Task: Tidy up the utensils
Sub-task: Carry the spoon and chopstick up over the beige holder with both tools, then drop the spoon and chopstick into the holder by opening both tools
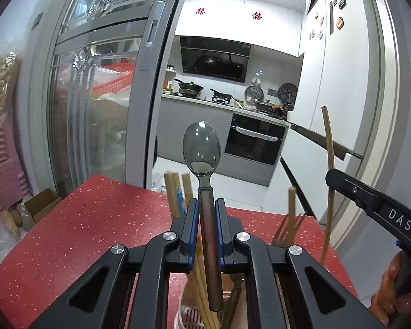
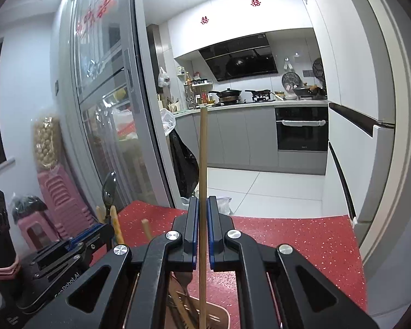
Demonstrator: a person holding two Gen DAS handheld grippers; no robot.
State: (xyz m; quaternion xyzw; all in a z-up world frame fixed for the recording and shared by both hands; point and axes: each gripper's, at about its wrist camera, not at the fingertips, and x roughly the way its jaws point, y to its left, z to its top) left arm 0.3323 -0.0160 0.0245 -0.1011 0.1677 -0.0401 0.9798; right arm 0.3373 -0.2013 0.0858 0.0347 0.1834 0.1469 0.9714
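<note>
My left gripper is shut on the brown handle of a spoon, whose grey bowl stands upright above the fingers. Right below it is a beige utensil holder with several chopsticks in it. My right gripper is shut on a single wooden chopstick, held upright over the holder. In the left wrist view the right gripper and its chopstick show at the right. In the right wrist view the left gripper and spoon show at the lower left.
The holder stands on a red speckled table. A fork and another wooden stick rise between the grippers. A glass sliding door, stacked pink stools and a cardboard box lie left; a kitchen lies beyond.
</note>
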